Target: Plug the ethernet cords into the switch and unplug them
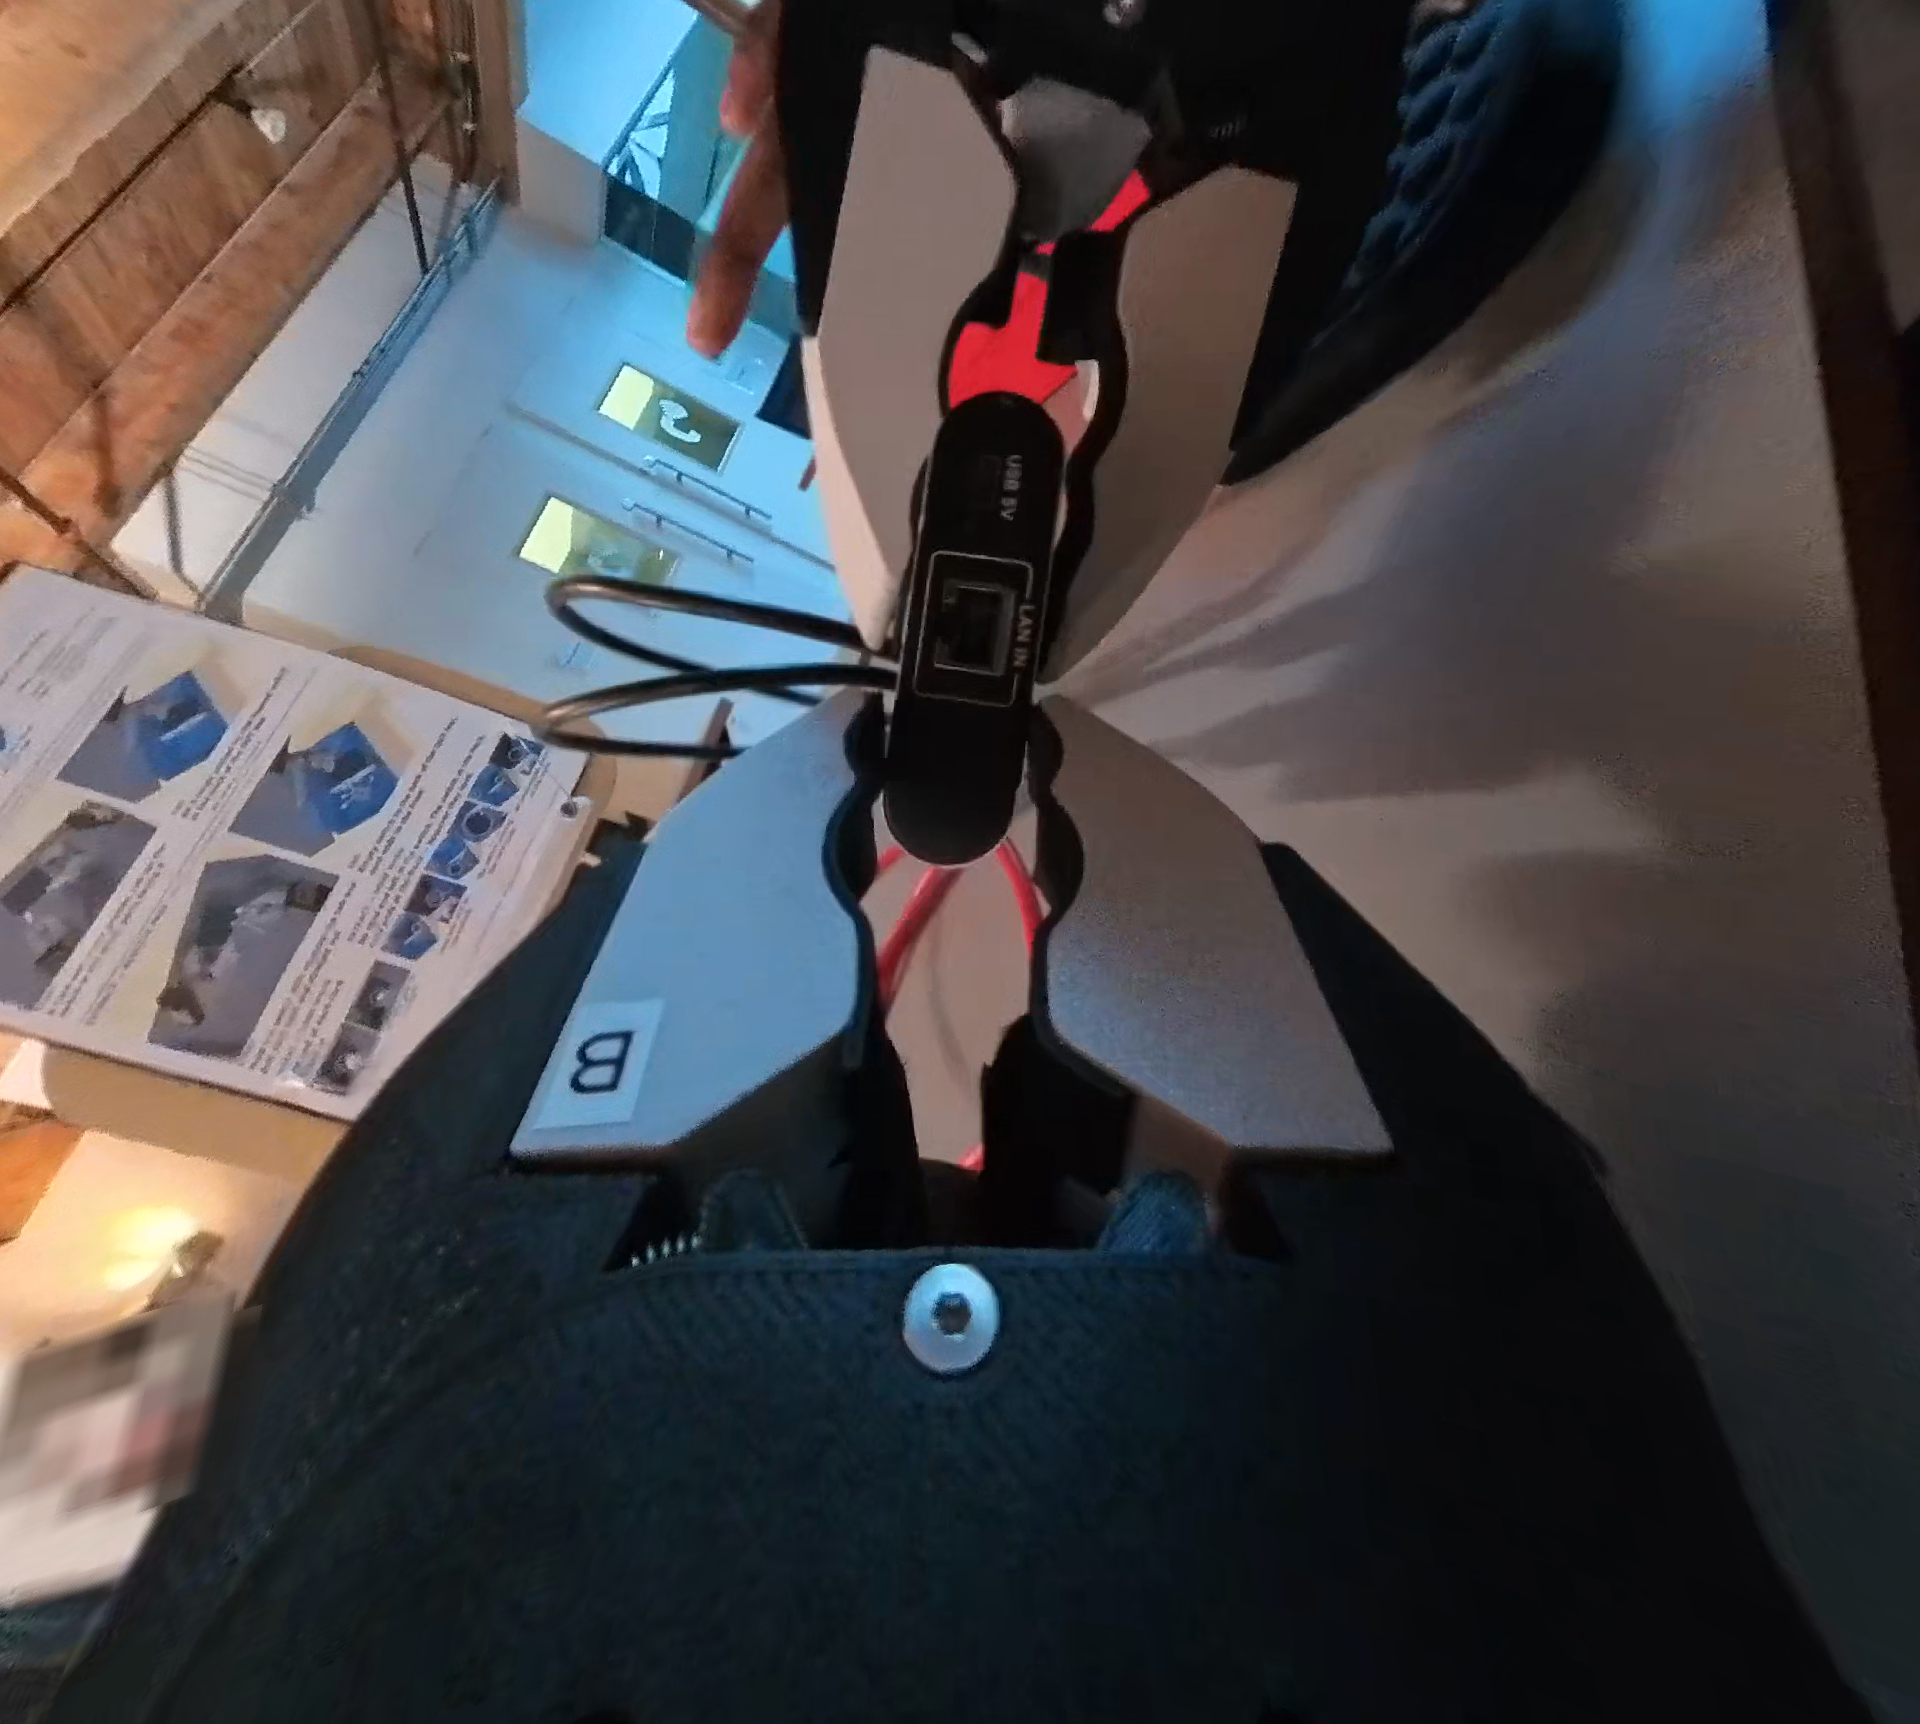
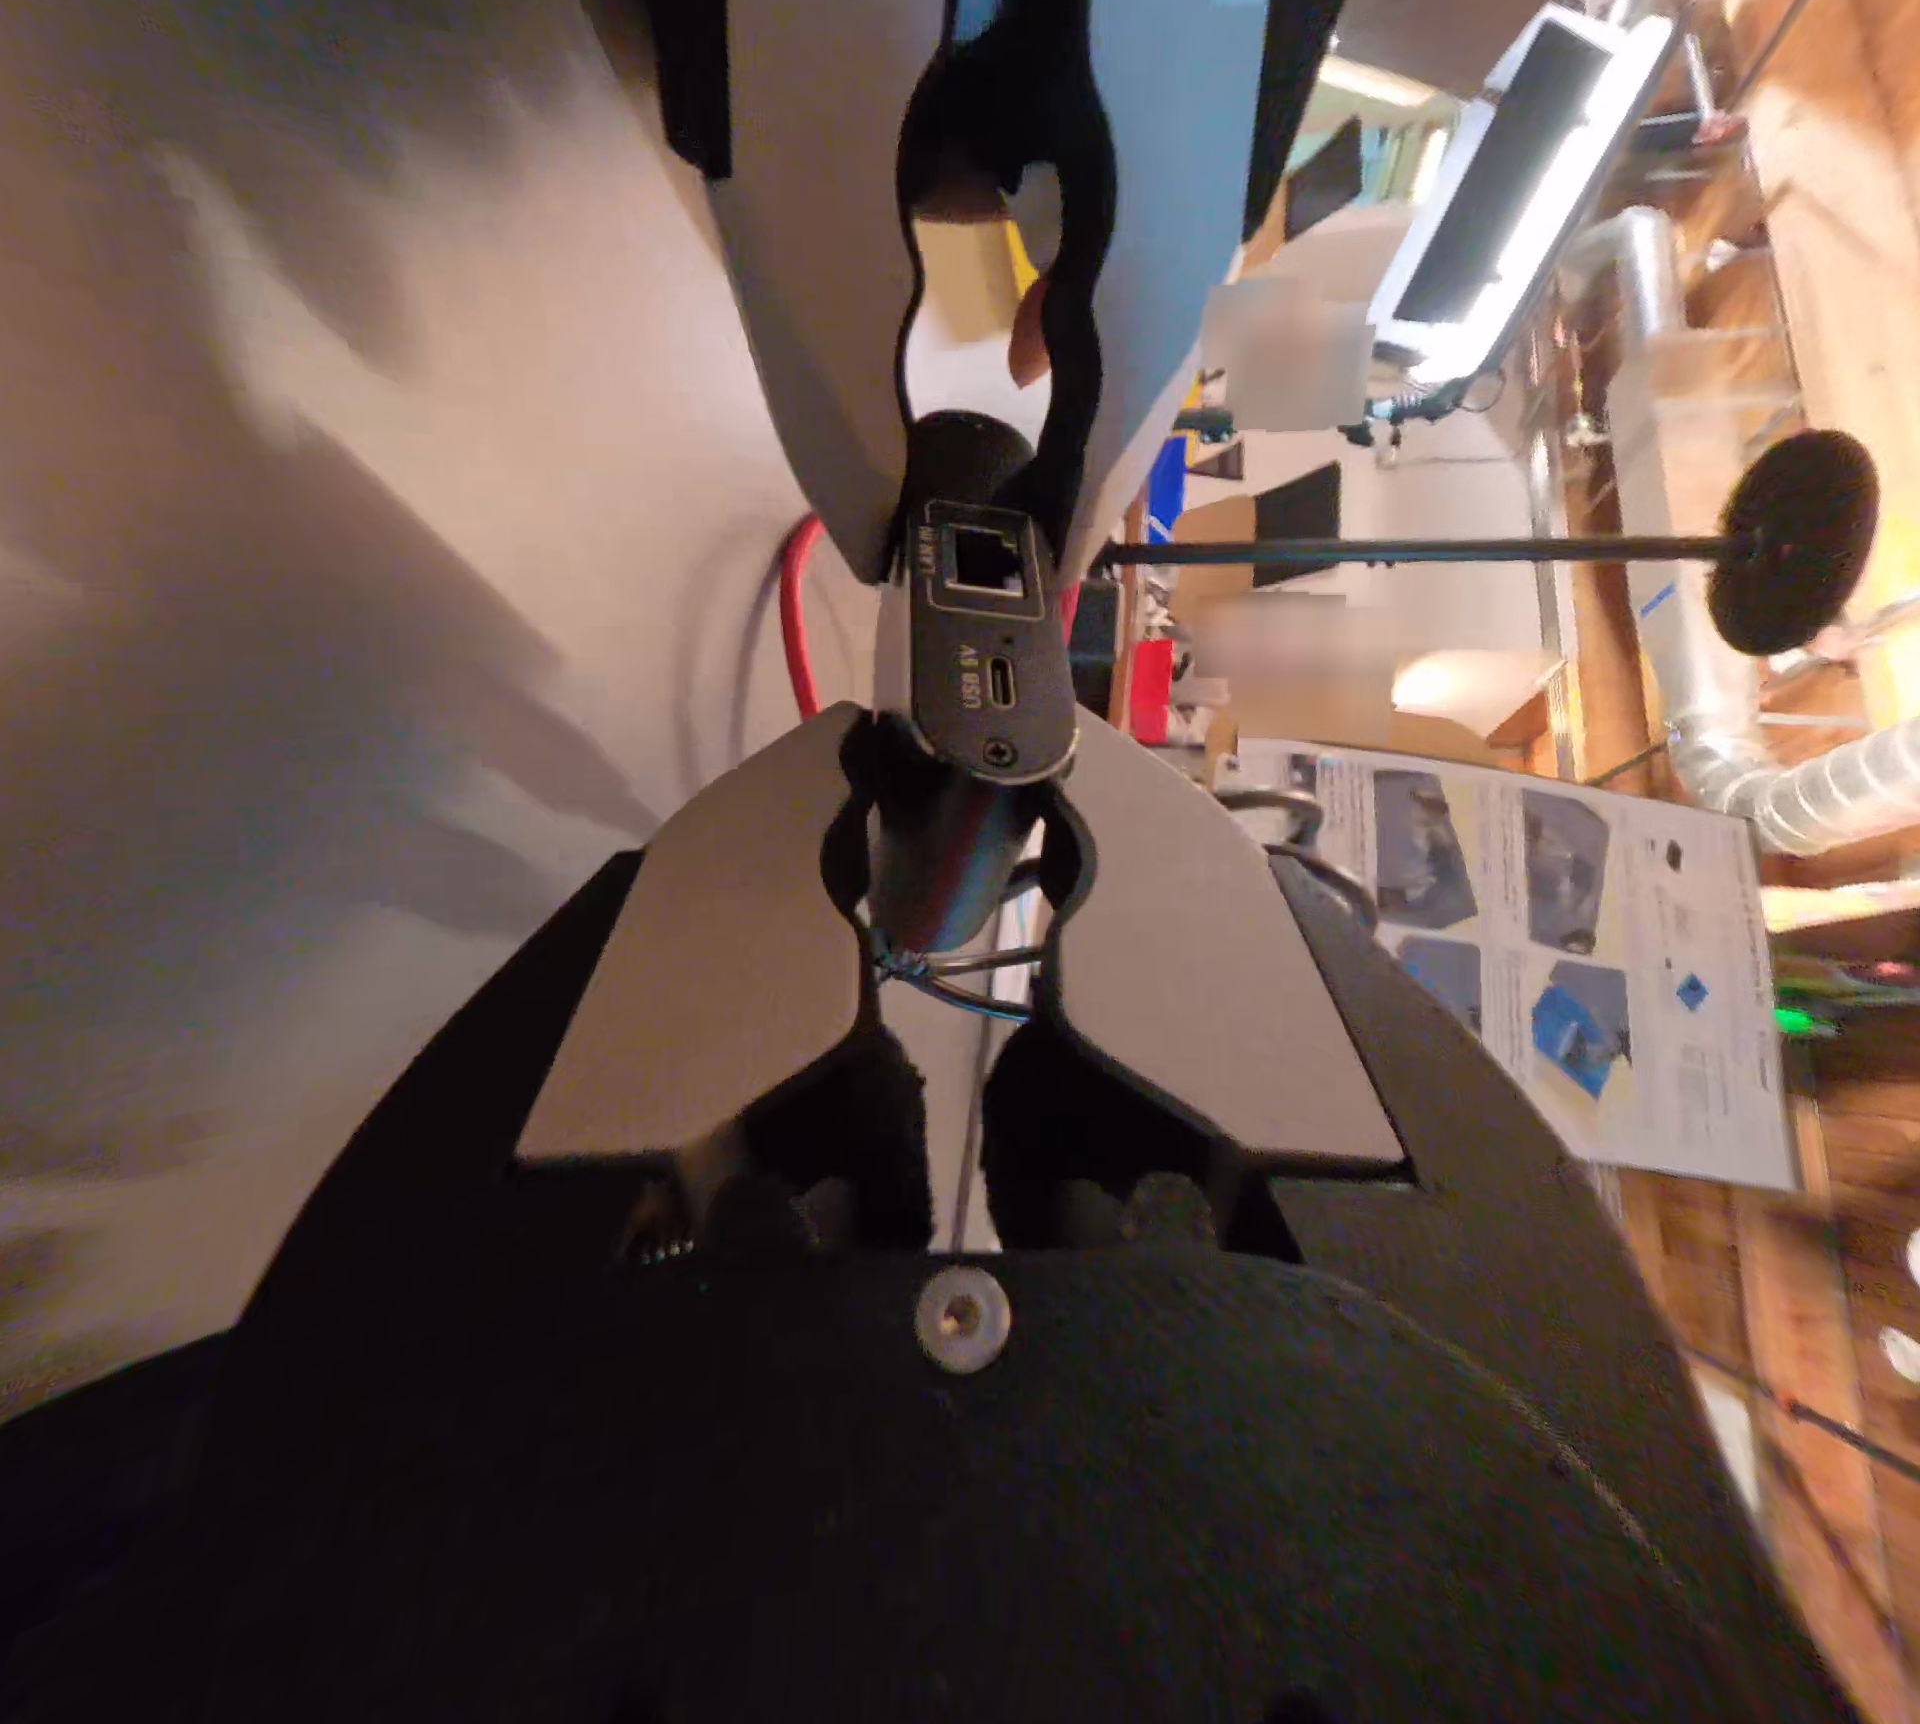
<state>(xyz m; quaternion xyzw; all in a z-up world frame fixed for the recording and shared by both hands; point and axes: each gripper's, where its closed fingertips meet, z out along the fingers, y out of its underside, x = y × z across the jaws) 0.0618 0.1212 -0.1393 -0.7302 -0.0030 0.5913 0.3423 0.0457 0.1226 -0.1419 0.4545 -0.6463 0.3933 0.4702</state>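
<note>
Clamped between the tips of both the left gripper (image 1: 961,718) and right gripper (image 2: 961,739), the black switch (image 1: 971,625) is held aloft, port empty; the red cord (image 1: 935,905) hangs behind. Uneven pull could twist it loose.

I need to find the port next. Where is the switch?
The switch sits centred in both wrist views, clamped between the left gripper and right gripper.

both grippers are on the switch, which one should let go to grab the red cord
Probably right. The left gripper clamps the switch beside its empty port, steadying it; the right gripper holds the other end, with the red cord close by.
</note>
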